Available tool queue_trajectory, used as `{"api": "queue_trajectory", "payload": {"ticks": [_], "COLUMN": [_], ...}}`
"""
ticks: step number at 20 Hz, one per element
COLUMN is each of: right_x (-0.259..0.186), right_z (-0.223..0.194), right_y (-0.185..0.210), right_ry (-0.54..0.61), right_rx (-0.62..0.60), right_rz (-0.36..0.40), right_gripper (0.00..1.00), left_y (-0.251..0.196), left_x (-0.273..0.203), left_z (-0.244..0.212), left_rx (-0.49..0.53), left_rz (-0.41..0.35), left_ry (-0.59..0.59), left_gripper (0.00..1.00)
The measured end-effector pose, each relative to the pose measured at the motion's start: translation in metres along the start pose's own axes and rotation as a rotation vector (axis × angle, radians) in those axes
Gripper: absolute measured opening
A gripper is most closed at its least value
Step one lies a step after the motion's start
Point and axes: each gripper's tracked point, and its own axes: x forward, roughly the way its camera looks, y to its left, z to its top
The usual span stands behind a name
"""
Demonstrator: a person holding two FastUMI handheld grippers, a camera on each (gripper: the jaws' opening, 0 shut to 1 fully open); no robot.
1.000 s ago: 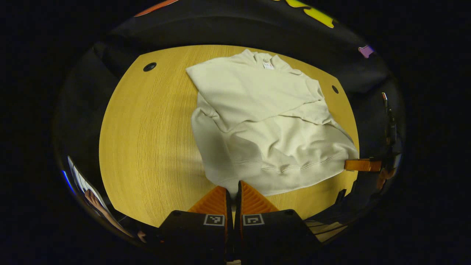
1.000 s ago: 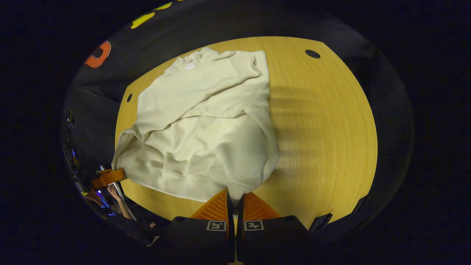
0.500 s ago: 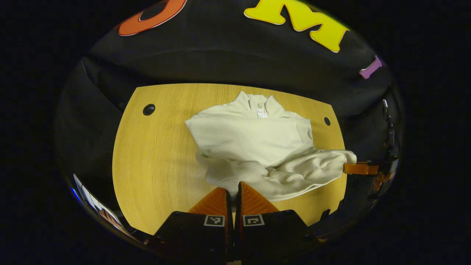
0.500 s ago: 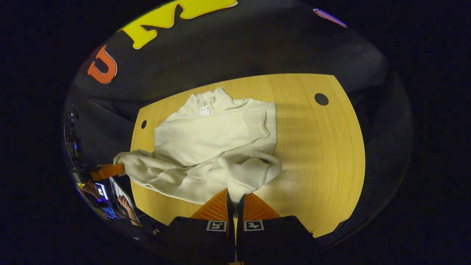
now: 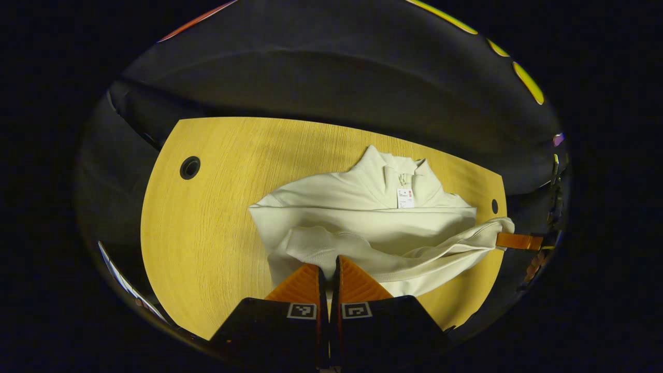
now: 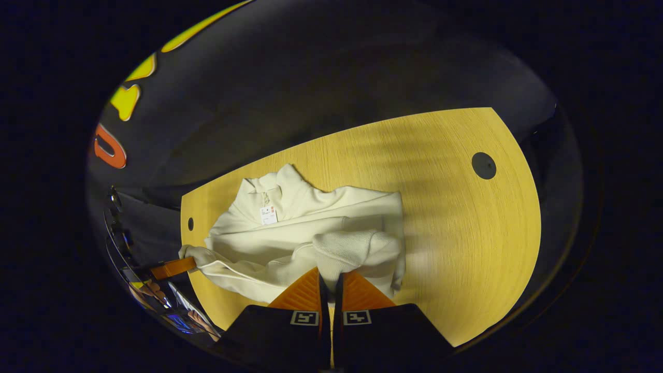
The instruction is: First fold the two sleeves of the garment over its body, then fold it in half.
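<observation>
The cream garment [image 5: 362, 228] is lying on the wooden tabletop [image 5: 207, 217] before the black cloth wall [image 5: 321, 72], each hand-held gripper [image 5: 328, 267] [image 6: 330, 273] clamping its hem.

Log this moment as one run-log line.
phase: half-fold | left gripper: shut on sweatshirt hem | right gripper: shut on hem | hem raised over body | table: wood

1 cream sweatshirt [image 5: 362, 217] with 1 neck tag [image 5: 405, 198], 1 wooden table [image 5: 207, 217] with 2 round holes [image 5: 189, 167], 2 grippers: left [image 5: 328, 274], right [image 6: 331, 280].
</observation>
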Motion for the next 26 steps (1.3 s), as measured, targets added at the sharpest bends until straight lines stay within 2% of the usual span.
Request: {"api": "queue_trajectory", "payload": {"ticks": [4, 8, 12, 14, 15, 16, 17, 18, 20, 21, 22, 24, 26], "right_x": [0.033, 0.05, 0.053, 0.046, 0.04, 0.028, 0.02, 0.012, -0.005, -0.016, -0.031, -0.066, -0.11], "right_z": [0.016, 0.023, 0.019, 0.019, 0.021, 0.028, 0.031, 0.033, 0.037, 0.038, 0.037, 0.031, 0.024], "right_y": [-0.001, 0.001, 0.002, 0.004, 0.007, 0.01, 0.014, 0.016, 0.012, 0.01, 0.014, 0.016, 0.02], "right_ry": [-0.019, -0.027, -0.032, -0.044, -0.06, -0.113, -0.133, -0.152, -0.198, -0.223, -0.245, -0.292, -0.388], "right_rx": [-0.037, -0.039, -0.054, -0.079, -0.089, -0.105, -0.106, -0.108, -0.128, -0.139, -0.148, -0.183, -0.228], "right_rz": [-0.053, -0.085, -0.099, -0.108, -0.101, -0.098, -0.088, -0.078, -0.106, -0.123, -0.121, -0.133, -0.16], "right_gripper": [0.03, 0.02, 0.05, 0.1, 0.11, 0.25, 0.25, 0.46, 0.84, 0.82, 0.94, 0.96, 0.96], "left_y": [0.007, 0.008, 0.007, 0.007, 0.007, 0.005, 0.004, 0.003, 0.003, 0.005, 0.007, 0.005, 0.007], "left_x": [0.059, 0.072, 0.07, 0.066, 0.061, 0.056, 0.052, 0.045, 0.03, 0.019, 0.007, -0.022, -0.062], "left_z": [0.021, 0.021, 0.023, 0.021, 0.023, 0.023, 0.022, 0.023, 0.025, 0.026, 0.028, 0.027, 0.021], "left_rx": [0.079, 0.123, 0.085, 0.082, 0.085, 0.087, 0.083, 0.076, 0.069, 0.071, 0.073, 0.069, 0.079], "left_rz": [0.032, 0.036, 0.028, 0.023, 0.02, 0.012, 0.007, 0.002, 0.006, 0.016, 0.024, 0.029, 0.037], "left_ry": [0.038, 0.062, 0.029, 0.025, 0.018, 0.008, 0.0, -0.016, -0.057, -0.081, -0.115, -0.189, -0.275], "left_gripper": [0.04, 0.03, 0.09, 0.2, 0.53, 0.86, 0.93, 0.99, 0.99, 0.99, 0.99, 0.99, 0.99]}}
